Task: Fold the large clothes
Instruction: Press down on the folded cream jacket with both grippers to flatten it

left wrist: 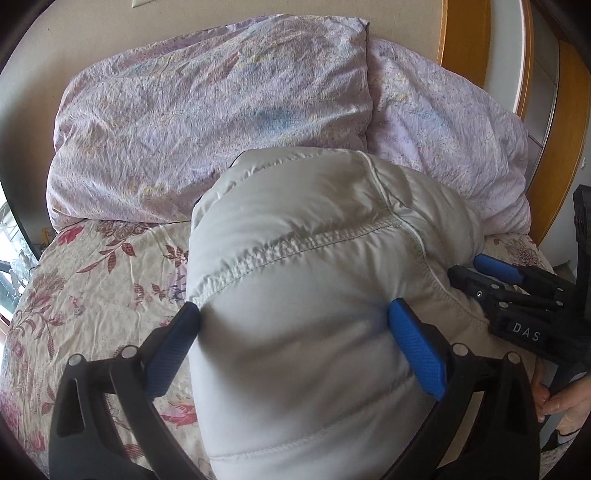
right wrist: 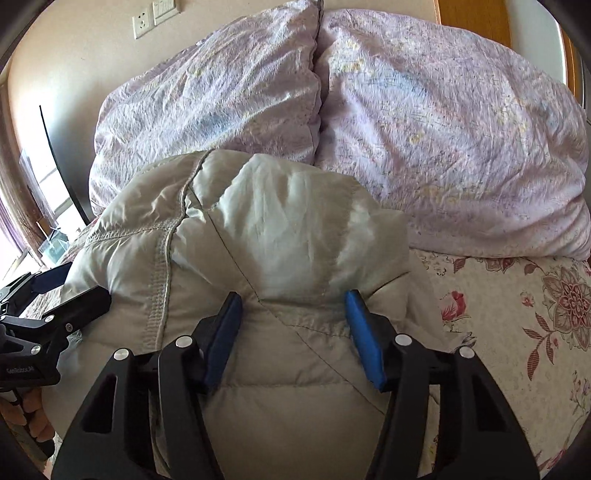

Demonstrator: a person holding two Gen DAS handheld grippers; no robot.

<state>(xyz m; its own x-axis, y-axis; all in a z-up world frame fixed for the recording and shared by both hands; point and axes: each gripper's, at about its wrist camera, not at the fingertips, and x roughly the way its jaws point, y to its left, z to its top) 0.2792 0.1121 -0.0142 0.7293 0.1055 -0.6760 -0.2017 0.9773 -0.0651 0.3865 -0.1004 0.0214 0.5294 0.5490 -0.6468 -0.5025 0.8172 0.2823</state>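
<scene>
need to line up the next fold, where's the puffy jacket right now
The pale puffy jacket lies bunched on the floral bedspread in front of the two lilac pillows, filling the centre of both wrist views.

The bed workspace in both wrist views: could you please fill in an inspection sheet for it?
Surface: bed with floral sheet, wrinkled.
Job's things: pale puffer jacket, bundled in the middle of the bed.
Clutter: two lilac pillows side by side behind the jacket.
Grippers: left gripper has blue pads pressing the jacket's bulk; right gripper pads dent a jacket fold.
Cables: nothing seen.
Surroundings: wall socket, wooden frame.
</scene>
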